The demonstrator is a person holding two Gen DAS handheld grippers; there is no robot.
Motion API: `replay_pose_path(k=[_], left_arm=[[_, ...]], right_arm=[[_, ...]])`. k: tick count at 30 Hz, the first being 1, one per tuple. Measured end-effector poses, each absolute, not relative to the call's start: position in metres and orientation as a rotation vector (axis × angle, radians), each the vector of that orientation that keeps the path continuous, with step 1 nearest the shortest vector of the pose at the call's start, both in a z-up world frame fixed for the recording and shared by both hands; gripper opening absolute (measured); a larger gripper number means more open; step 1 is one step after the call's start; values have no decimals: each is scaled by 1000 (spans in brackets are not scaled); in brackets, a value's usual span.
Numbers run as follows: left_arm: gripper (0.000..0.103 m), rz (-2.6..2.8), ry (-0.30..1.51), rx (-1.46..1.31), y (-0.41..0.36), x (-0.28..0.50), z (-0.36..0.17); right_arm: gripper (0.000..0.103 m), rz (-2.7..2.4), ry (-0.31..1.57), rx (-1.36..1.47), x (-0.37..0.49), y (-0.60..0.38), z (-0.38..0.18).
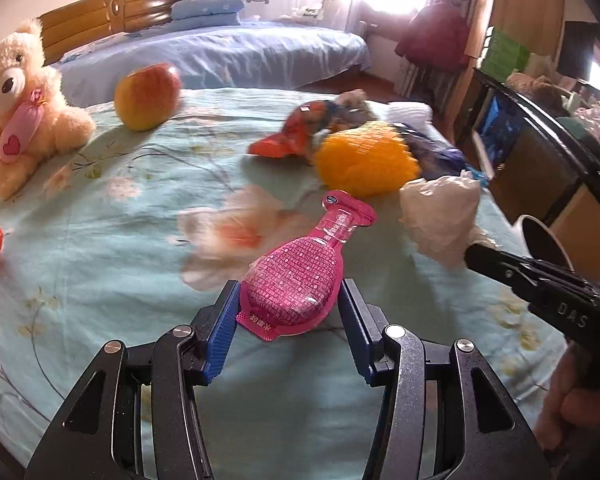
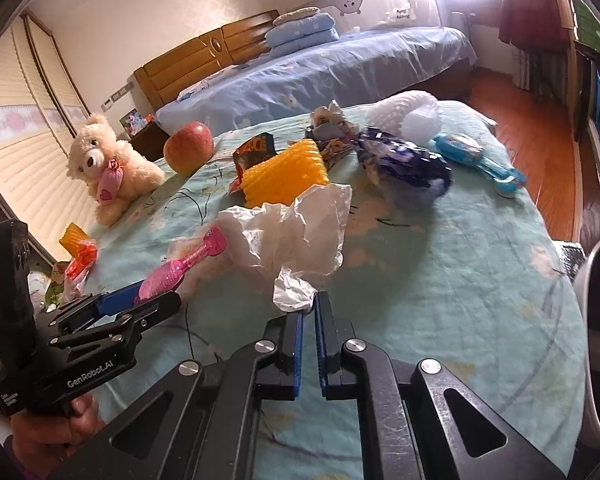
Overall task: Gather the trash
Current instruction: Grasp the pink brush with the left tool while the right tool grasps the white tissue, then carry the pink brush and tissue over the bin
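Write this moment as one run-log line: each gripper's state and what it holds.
left gripper: shut on pink packet | right gripper: shut on white crumpled paper | bed: more litter remaining

Both wrist cams close above bed (image 1: 100,240), angled down, sharing apple (image 1: 147,96).

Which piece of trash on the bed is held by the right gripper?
The crumpled white tissue: the right gripper pinches its corner. The pink pouch sits in the left gripper.

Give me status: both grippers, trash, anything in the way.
Left gripper shut on pink pouch. Right gripper shut on crumpled white tissue. More wrappers, orange foam net on bedspread. Nothing blocking.
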State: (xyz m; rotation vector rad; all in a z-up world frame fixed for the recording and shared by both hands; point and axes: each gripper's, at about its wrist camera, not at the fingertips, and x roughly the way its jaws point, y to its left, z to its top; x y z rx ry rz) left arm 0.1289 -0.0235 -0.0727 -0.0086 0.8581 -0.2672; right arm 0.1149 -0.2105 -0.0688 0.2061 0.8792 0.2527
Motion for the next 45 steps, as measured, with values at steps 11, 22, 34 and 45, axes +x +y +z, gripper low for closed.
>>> replay_pose_path(k=[11,22,34,45], left_arm=[[49,-375,846,22,-75,106,-65],[49,-480,855,86,-130,94,-67],[49,-549,854,143,-175,85,-66],[49,-595,854,176,-203,78,-64]], right_arm=[[6,182,847,254,81,-260,-59],[6,83,826,307,52,-311,-56],[6,15,805,349,35,-347,-54],[6,-33,795,383,20,-374,-55]])
